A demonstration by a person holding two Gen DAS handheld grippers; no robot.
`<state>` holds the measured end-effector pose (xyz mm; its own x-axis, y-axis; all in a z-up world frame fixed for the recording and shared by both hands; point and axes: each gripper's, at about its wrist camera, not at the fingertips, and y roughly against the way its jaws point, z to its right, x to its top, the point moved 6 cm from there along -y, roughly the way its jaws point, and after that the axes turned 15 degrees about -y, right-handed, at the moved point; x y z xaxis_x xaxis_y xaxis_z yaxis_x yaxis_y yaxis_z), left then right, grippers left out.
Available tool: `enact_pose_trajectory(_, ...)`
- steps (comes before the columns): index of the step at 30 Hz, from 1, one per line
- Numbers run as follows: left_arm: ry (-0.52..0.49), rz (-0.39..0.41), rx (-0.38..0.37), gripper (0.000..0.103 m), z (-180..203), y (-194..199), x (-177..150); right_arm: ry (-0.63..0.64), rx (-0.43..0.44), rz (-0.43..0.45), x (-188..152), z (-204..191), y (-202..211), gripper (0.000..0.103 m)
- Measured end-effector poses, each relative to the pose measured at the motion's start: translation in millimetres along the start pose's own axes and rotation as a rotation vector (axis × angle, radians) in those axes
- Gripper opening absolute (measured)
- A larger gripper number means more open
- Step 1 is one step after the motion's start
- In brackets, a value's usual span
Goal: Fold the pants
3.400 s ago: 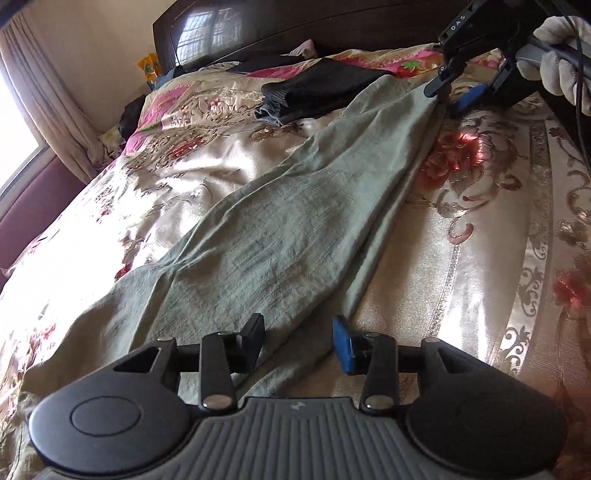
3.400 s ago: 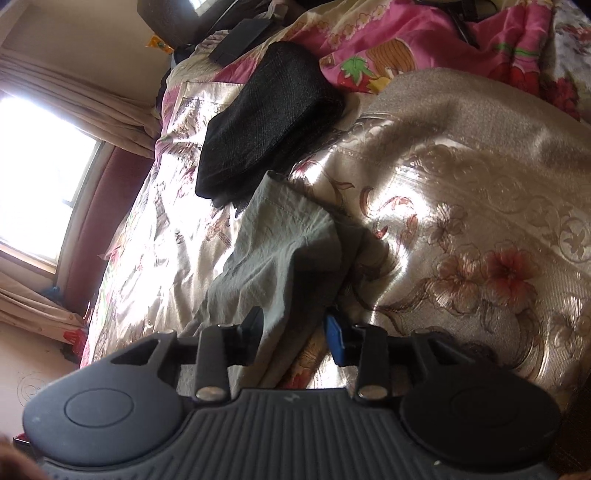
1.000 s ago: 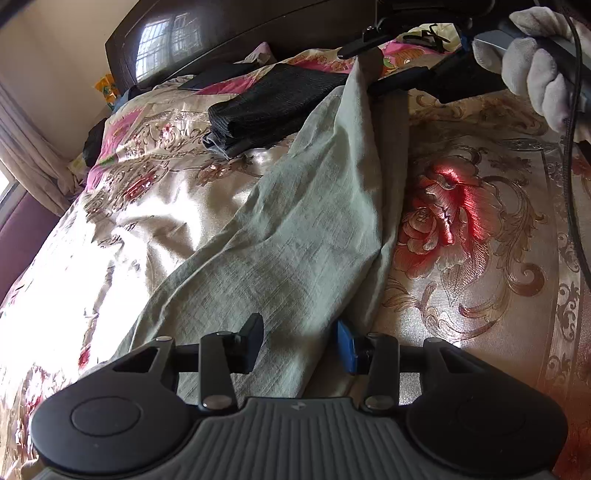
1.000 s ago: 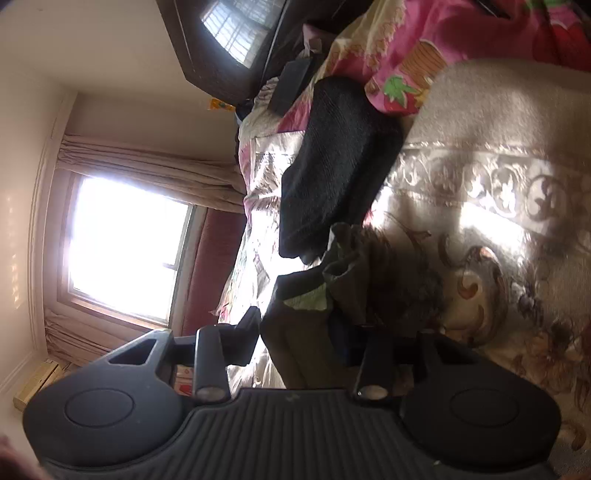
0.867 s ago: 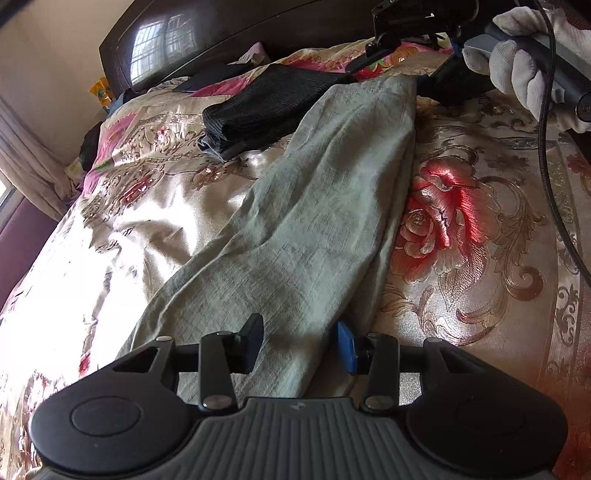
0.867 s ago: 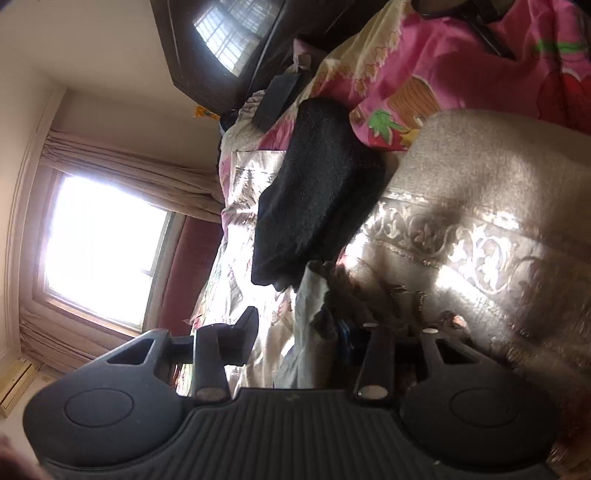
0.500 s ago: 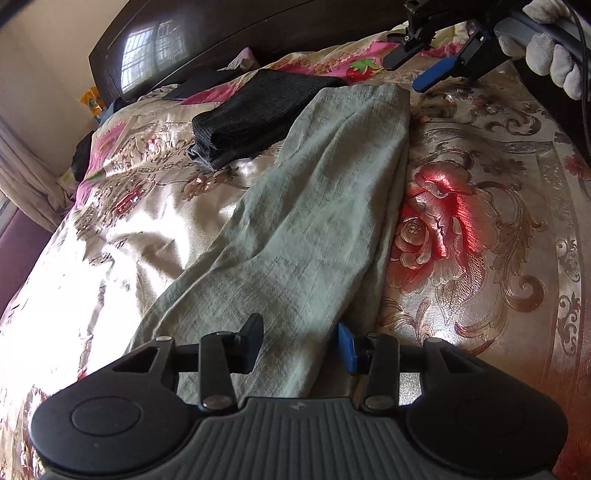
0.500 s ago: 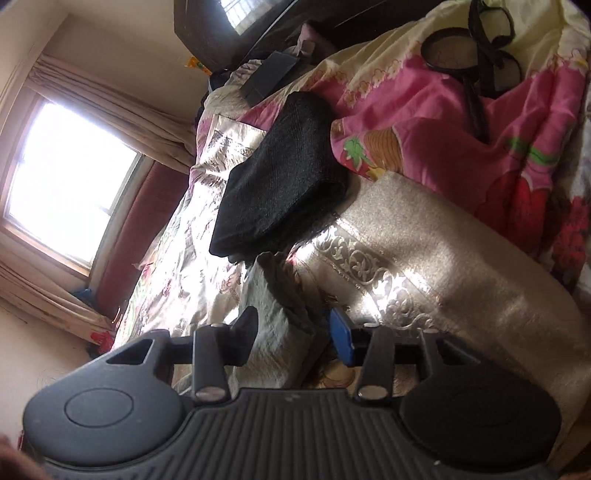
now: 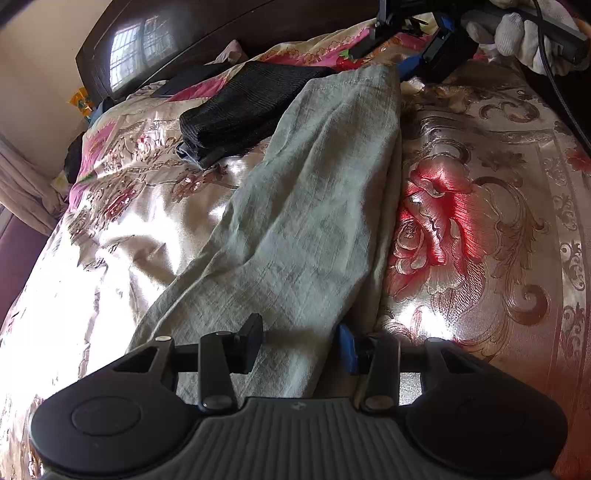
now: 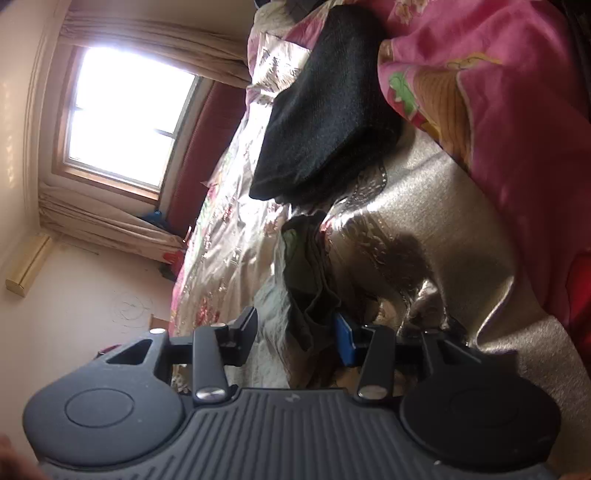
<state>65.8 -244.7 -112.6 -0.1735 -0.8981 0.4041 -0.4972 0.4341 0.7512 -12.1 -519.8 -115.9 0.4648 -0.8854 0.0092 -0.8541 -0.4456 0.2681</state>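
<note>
Left wrist view has the one pair of green pants (image 9: pixel 295 221) stretched along the floral bedspread (image 9: pixel 498 221), its far end just beside the one folded black garment (image 9: pixel 251 103). The left gripper (image 9: pixel 295 343) straddles the near end with fingers released, and the right gripper (image 9: pixel 410 48), in a gloved hand (image 9: pixel 524 33), stands unclenched off the far hem. Straightening looks finished; next, I'd judge, both must pinch for the lengthwise fold.

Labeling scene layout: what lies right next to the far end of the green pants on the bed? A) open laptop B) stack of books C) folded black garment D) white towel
C: in the left wrist view a folded black garment lies on the bedspread along the far end of the green pants.
</note>
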Motion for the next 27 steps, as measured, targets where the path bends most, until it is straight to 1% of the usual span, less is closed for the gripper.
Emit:
enact_pose_trajectory(1, -0.002, -0.001, -0.001, 0.058, 0.4, -0.4, -0.1, -0.03, 0.053, 0.018, 1.7, 1.3, 5.9, 0.047)
enact_pose_trajectory(2, -0.007, -0.002, -0.002, 0.058, 0.9, -1.2, 0.0, -0.062, 0.068, 0.041, 4.0, 4.4, 9.2, 0.046)
enact_pose_trajectory(3, -0.016, -0.004, -0.001, 0.058, 1.5, -2.1, 0.6, -0.068, 0.049, 0.049, 3.0, 6.6, 9.4, 0.044)
enact_pose_trajectory(4, -0.023, -0.006, 0.001, 0.058, 1.5, -2.5, 1.6, -0.036, 0.017, 0.05, -1.8, 6.0, 8.3, 0.044)
enact_pose_trajectory(6, -0.032, -0.009, 0.001, 0.058, 1.6, -2.9, 2.9, 0.038, -0.077, 0.103, -11.4, 0.5, 10.2, 0.043)
enact_pose_trajectory(7, -0.036, -0.009, 0.002, 0.058, 1.9, -2.9, 3.1, 0.093, -0.115, 0.125, -15.7, -4.3, 12.9, 0.045)
enact_pose_trajectory(8, -0.038, -0.011, 0.002, 0.058, 2.2, -2.9, 3.0, 0.172, -0.171, 0.14, -20.0, -9.8, 13.9, 0.046)
enact_pose_trajectory(9, -0.039, -0.012, 0.002, 0.058, 2.5, -2.9, 3.0, 0.209, -0.22, 0.133, -20.7, -10.7, 12.3, 0.046)
enact_pose_trajectory(10, -0.041, -0.013, 0.003, 0.058, 2.9, -2.9, 3.0, 0.218, -0.242, 0.106, -20.0, -9.0, 8.4, 0.046)
enact_pose_trajectory(12, -0.046, -0.018, 0.002, 0.058, 3.3, -3.5, 3.1, 0.205, -0.234, 0.026, -17.5, -4.8, -3.9, 0.046)
enact_pose_trajectory(14, -0.055, -0.025, 0.003, 0.058, 3.6, -3.3, 4.2, 0.21, -0.261, -0.02, -16.1, -5.7, -12.4, 0.046)
enact_pose_trajectory(16, -0.065, -0.029, 0.006, 0.058, 4.3, -2.8, 5.2, 0.236, -0.256, -0.024, -21.5, -11.4, -10.1, 0.046)
enact_pose_trajectory(18, -0.065, -0.03, 0.008, 0.058, 4.9, -3.6, 5.0, 0.216, -0.232, -0.05, -30.4, -9.5, -7.4, 0.046)
enact_pose_trajectory(19, -0.065, -0.03, 0.008, 0.058, 5.0, -4.1, 5.1, 0.214, -0.252, -0.039, -33.6, -5.5, -9.4, 0.045)
enact_pose_trajectory(20, -0.065, -0.031, 0.008, 0.058, 4.8, -4.4, 5.3, 0.242, -0.294, -0.02, -38.1, -4.0, -10.7, 0.044)
enact_pose_trajectory(21, -0.066, -0.034, 0.007, 0.058, 4.6, -4.3, 5.7, 0.271, -0.313, 0.005, -43.8, -6.3, -11.3, 0.043)
enact_pose_trajectory(22, -0.067, -0.036, 0.007, 0.058, 4.4, -4.0, 6.0, 0.274, -0.311, 0.029, -49.7, -9.0, -9.4, 0.046)
enact_pose_trajectory(25, -0.078, -0.035, 0.007, 0.058, 5.0, -3.6, 6.4, 0.216, -0.268, 0.08, -67.8, -10.6, -1.3, 0.047)
enact_pose_trajectory(26, -0.076, -0.035, 0.007, 0.058, 5.2, -4.1, 6.1, 0.217, -0.264, 0.095, -71.5, -9.8, -0.8, 0.047)
enact_pose_trajectory(27, -0.074, -0.035, 0.007, 0.058, 5.3, -4.5, 6.1, 0.221, -0.28, 0.108, -73.8, -8.2, -4.1, 0.047)
